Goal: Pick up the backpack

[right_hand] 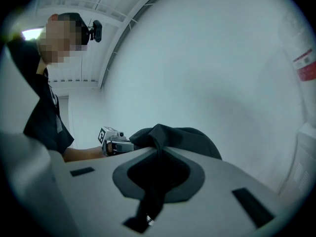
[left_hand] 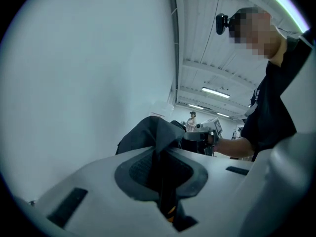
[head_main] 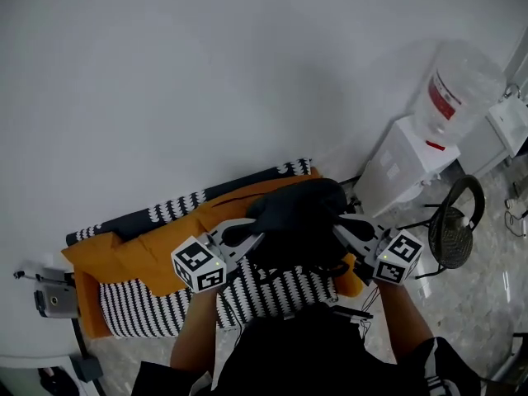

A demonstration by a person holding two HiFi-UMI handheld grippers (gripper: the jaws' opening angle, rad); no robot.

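Soft black fabric backpack held up between both grippers, over orange-draped, black-and-white striped seat; left gripper jaws pinched narrowly on its fabric; right gripper jaws likewise clamped on fabric

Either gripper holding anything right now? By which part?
Both hold the black backpack, fabric pinched in shut jaws: left gripper at its left end, right gripper at its right.

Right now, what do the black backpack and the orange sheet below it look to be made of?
The backpack looks like soft, matte black fabric, likely a woven synthetic. It bunches into folds where the left tongs and right tongs pinch it. The orange sheet looks like thin matte cloth, judging by its creases and draped edges. The exact fibre can't be told.
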